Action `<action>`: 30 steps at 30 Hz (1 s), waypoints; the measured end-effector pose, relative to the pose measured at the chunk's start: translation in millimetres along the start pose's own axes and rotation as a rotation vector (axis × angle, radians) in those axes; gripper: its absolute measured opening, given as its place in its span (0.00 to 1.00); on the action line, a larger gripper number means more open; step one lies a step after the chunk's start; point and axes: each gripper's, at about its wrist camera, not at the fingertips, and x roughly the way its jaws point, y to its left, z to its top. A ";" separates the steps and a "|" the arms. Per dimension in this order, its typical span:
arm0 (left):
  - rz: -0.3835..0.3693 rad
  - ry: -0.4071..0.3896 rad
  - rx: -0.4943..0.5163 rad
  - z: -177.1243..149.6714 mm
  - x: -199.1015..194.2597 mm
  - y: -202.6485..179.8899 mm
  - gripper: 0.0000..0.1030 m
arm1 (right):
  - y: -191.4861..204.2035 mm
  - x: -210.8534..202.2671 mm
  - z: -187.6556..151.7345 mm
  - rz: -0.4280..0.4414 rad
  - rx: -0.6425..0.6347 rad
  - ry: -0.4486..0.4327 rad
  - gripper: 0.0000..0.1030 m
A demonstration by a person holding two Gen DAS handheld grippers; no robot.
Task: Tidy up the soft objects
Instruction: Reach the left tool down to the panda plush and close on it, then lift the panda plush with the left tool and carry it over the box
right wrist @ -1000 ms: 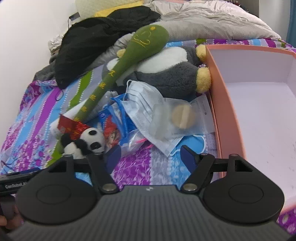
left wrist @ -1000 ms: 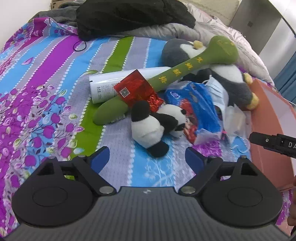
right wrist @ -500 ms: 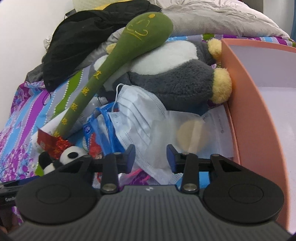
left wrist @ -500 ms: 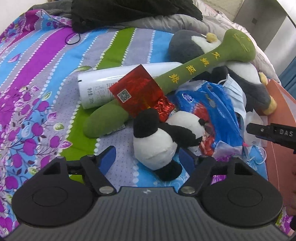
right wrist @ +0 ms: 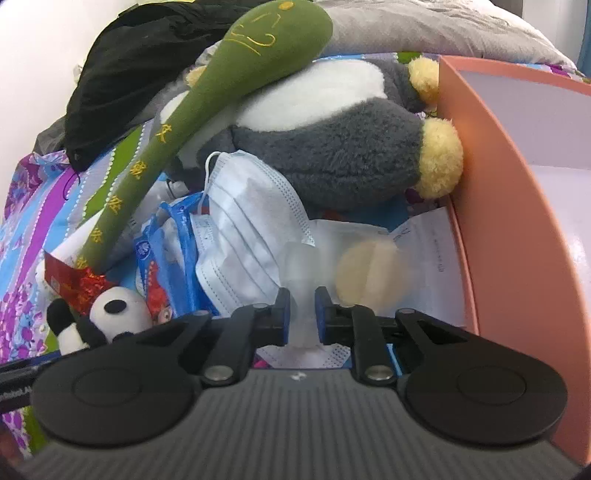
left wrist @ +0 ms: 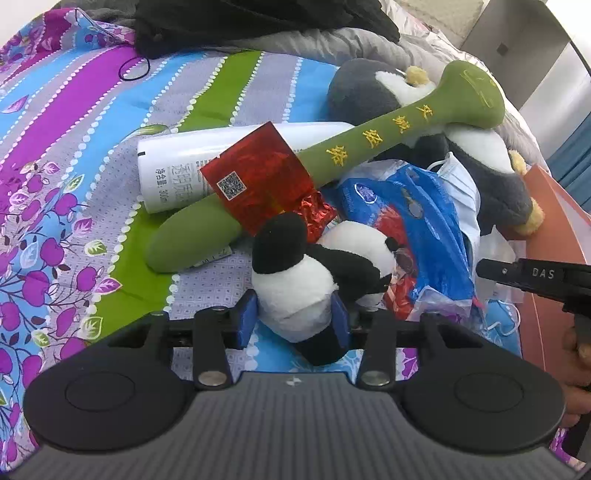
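My left gripper [left wrist: 293, 319] is shut on the small panda plush [left wrist: 303, 284], its blue pads pressing the white body; the panda also shows in the right wrist view [right wrist: 110, 314]. My right gripper [right wrist: 302, 319] is shut on a clear plastic packet [right wrist: 369, 266] holding a round beige pad, which lies over a blue face mask [right wrist: 243, 221]. A long green plush stick [left wrist: 332, 155] leans on a grey penguin plush [right wrist: 332, 147]. The orange box [right wrist: 491, 206] stands at the right.
A white tube [left wrist: 177, 173], a red foil packet [left wrist: 258, 181] and a blue snack bag [left wrist: 424, 229] lie in the pile on the striped bedspread [left wrist: 74, 147]. Black clothing [left wrist: 258, 22] and a grey duvet [right wrist: 424, 29] lie behind.
Both grippers moved forward and closed: the left one onto the panda plush, the right one onto the clear packet.
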 end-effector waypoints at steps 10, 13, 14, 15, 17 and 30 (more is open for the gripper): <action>0.003 -0.037 -0.034 -12.8 -39.7 -3.1 0.44 | 9.4 -47.5 -15.0 0.028 -0.008 -0.025 0.17; 0.004 -0.045 -0.049 -22.4 -56.4 -2.0 0.44 | 13.4 -60.8 -23.8 0.043 -0.012 -0.019 0.17; 0.004 -0.046 -0.055 -25.8 -61.3 -1.7 0.44 | 15.2 -64.6 -27.7 0.044 -0.019 -0.016 0.17; 0.003 -0.046 -0.061 -30.2 -66.7 -1.0 0.44 | 17.0 -68.0 -32.0 0.046 -0.026 -0.013 0.17; 0.005 -0.043 -0.071 -39.9 -76.8 -0.1 0.44 | 20.8 -76.3 -43.1 0.054 -0.042 -0.004 0.17; -0.005 0.012 -0.113 -106.1 -119.5 0.6 0.44 | 44.9 -94.7 -115.4 0.109 -0.135 0.130 0.20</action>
